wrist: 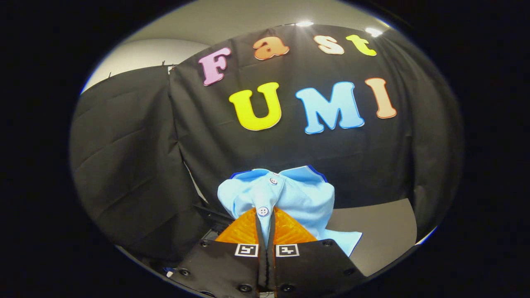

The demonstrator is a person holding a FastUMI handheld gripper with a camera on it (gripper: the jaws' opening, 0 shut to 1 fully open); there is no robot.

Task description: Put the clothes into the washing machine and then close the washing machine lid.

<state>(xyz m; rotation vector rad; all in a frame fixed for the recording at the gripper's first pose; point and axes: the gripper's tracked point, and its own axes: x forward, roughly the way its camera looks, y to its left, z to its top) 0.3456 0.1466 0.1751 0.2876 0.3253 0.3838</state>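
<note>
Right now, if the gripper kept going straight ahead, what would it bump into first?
The gripper is shut on the light blue shirt, bunched just ahead of the fingers. Beyond it, probably the black cloth wall comes first, though depth is hard to judge.

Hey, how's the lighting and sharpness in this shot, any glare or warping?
Gripper view: sharp on the light blue shirt pinched between the closed gripper; two ceiling lights glare above the wall; fisheye bends the wall's edges; dimmer toward the sides.

Black cloth (pixel 290 165) hangs creased across the booth's back and side walls. Above it show a pale wall (pixel 140 56) and ceiling, with two ceiling lights (pixel 304 23) glaring. Below lies a grey table (pixel 381 236).
</note>
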